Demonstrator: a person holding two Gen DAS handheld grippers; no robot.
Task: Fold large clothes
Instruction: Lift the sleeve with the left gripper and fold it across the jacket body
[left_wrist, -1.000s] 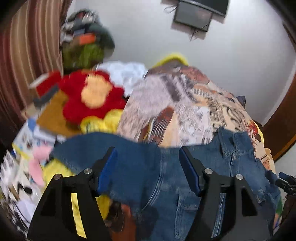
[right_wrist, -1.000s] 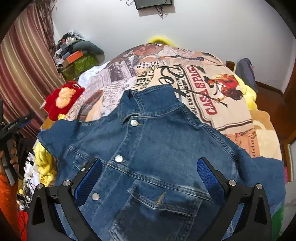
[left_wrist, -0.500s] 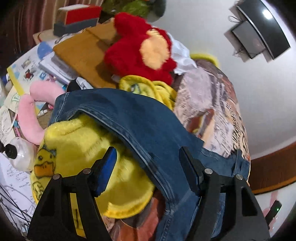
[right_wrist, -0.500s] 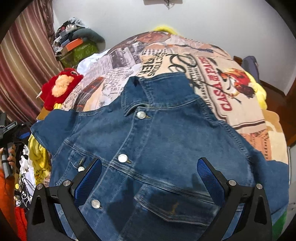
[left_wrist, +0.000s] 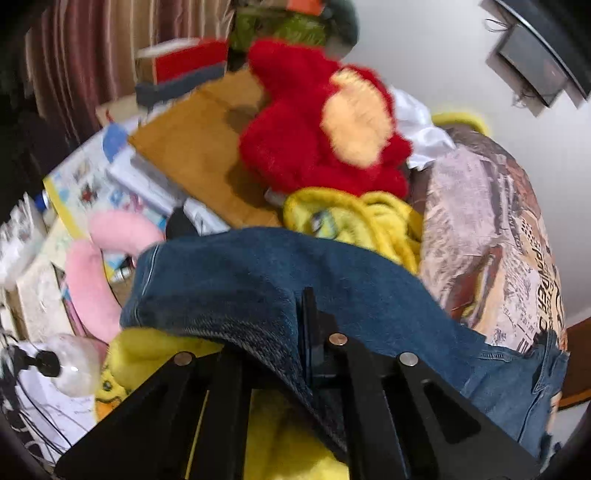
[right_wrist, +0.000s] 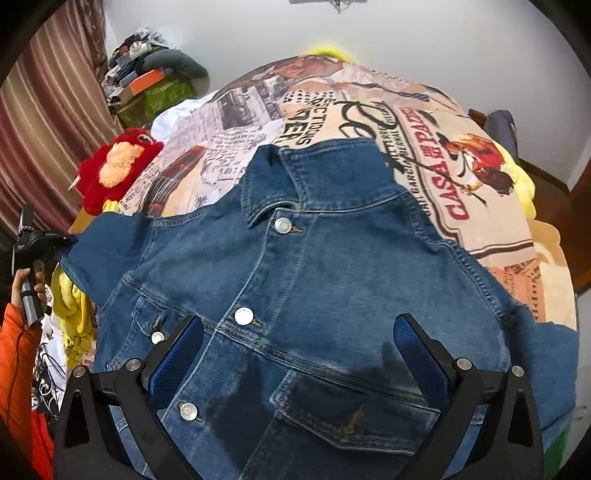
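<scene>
A blue denim jacket (right_wrist: 314, 277) lies face up and buttoned on the printed bedspread (right_wrist: 424, 147), collar toward the far wall. Its left sleeve (left_wrist: 240, 273) hangs off the bed's left side over a yellow plush. My left gripper (left_wrist: 304, 295) has its jaws closing together, and the pads pinch a fold of that sleeve near the cuff. In the right wrist view the left gripper (right_wrist: 33, 243) shows at the sleeve's end, held by a hand in an orange sleeve. My right gripper (right_wrist: 295, 350) hovers open over the jacket's lower front, with nothing between its blue pads (right_wrist: 177, 354).
Beside the bed on the left lie a red plush toy (left_wrist: 317, 122), yellow plush items (left_wrist: 354, 218), a pink cushion (left_wrist: 92, 269), books and a brown board (left_wrist: 192, 147). A striped curtain (right_wrist: 44, 122) hangs behind them. A screen (left_wrist: 535, 70) is mounted on the white wall.
My left gripper swung left and down to the sleeve hanging off the bed, then shut on it. The right gripper sank slightly toward the jacket and stayed open.
</scene>
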